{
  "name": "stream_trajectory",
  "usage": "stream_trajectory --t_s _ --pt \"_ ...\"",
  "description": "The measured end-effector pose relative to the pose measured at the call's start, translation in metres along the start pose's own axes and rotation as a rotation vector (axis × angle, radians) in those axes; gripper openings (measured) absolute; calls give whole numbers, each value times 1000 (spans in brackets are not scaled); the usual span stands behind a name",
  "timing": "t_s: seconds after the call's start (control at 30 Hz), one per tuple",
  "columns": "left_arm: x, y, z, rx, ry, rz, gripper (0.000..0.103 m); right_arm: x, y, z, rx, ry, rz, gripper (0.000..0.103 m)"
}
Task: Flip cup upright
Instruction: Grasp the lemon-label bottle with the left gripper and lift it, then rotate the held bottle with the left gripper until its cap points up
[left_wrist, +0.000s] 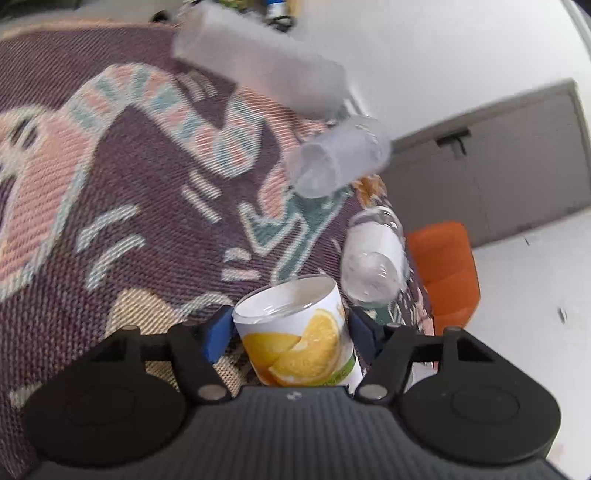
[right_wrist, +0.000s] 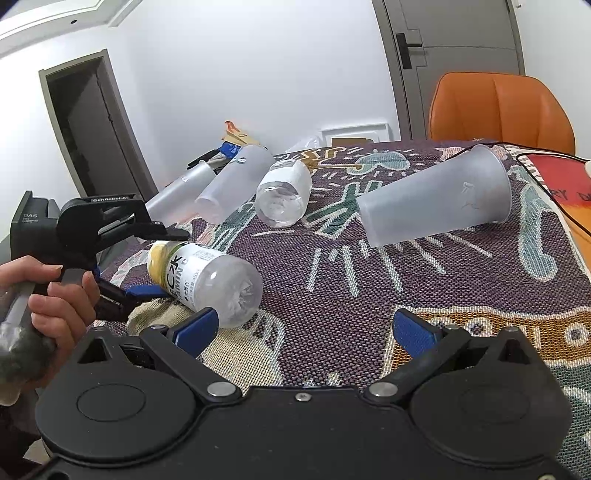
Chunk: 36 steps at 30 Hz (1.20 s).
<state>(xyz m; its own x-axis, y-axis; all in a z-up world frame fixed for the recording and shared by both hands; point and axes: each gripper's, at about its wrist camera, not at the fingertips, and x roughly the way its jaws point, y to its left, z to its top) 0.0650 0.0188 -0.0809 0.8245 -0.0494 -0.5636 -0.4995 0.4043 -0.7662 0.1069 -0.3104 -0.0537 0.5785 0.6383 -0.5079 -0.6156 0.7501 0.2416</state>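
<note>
The cup with the orange-slice label sits low in the centre of the left wrist view, between the two blue-padded fingers of the left gripper. In the right wrist view the same cup lies at centre left, on its side or steeply tilted, with its clear closed base pointing toward the camera and its labelled end held by the left gripper. The grasp is taken across the body near the labelled end, which, as a judgement, gives a turning point for raising the cup onto its base; the cup is not yet upright. The left fingers are closed against both sides of the cup, and the person's hand grips the handle at the left edge of the frame. The right gripper holds nothing: its fingers are spread wide above the patterned cloth on the table, and the left pad lies just beside the clear base; contact cannot be determined. Other containers lie on their sides on the cloth: a large frosted cup at upper right, a small clear bottle at centre, and two frosted cups at upper left. An orange chair stands behind the table.
</note>
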Motion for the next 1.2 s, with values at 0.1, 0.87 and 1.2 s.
stream_trajectory --t_s 0.1,0.87,1.2 --pt "-12 -8 -3 104 -53 -17 65 -1 1 1 -1 -6 -2 103" --pt "-64 -75 -63 995 -231 39 65 -17 26 -4 -40 -42 -25 103" --pt "-59 -88 -88 1151 -240 87 66 -25 27 -11 -28 -44 -43 103"
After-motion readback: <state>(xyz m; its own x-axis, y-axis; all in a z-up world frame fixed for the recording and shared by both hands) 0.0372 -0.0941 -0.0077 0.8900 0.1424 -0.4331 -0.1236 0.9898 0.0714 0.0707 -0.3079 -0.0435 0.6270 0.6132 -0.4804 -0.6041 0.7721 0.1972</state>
